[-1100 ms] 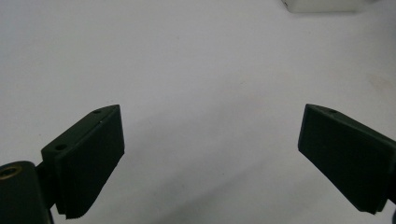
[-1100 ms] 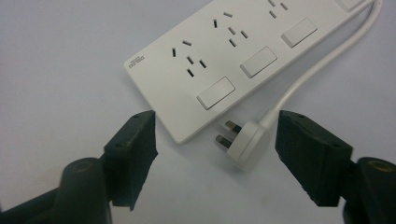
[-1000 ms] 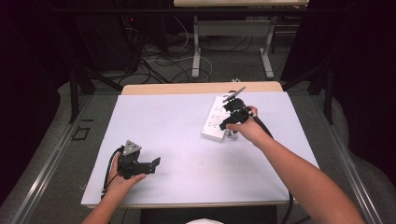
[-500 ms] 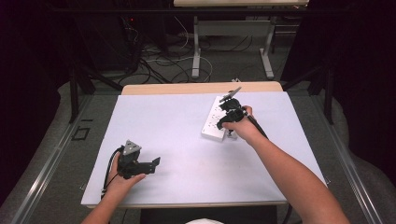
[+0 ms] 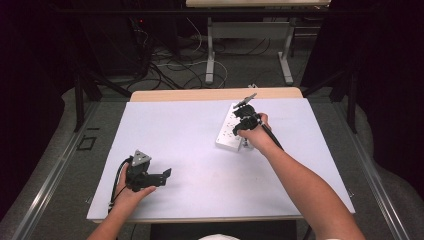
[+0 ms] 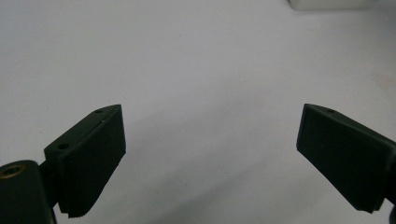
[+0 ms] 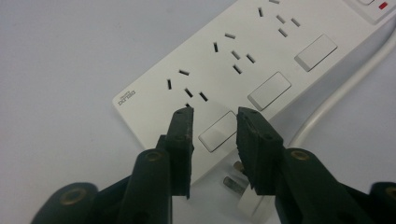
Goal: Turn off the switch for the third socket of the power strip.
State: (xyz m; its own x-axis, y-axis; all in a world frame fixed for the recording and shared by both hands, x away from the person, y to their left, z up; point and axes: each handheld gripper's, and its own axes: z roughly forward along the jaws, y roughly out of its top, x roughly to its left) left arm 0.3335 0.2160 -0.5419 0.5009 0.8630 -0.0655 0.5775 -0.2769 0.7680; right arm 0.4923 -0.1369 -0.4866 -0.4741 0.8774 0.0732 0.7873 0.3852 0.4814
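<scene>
The right tool [image 5: 244, 121] has crept a little further toward the near end of the white power strip [image 5: 229, 131] over the last second, and it now hangs right over that end. In the right gripper view its jaws stand a narrow gap apart, gripping nothing, with their tips framing the nearest rocker switch [image 7: 218, 137]. That suggests the work in hand is pressing or lining up on this switch, with contact seemingly not yet made. A white plug [image 7: 243, 193] lies on the tabletop just beside the strip's near end, under the jaws, and the strip's white cord [image 7: 345, 91] curves away along its side. The left tool [image 5: 150, 176] has kept its place near the front left of the tabletop [image 5: 180, 130], its jaws spread wide and empty over bare surface, so it seems to have no part in this step. The power strip lies at the far right of the tabletop, aslant to its edges. The tabletop is a plain white sheet over a wooden top. Beyond it the room is dark, with cables [image 5: 175, 62] strewn on the floor and the legs of another table [image 5: 210, 45].
</scene>
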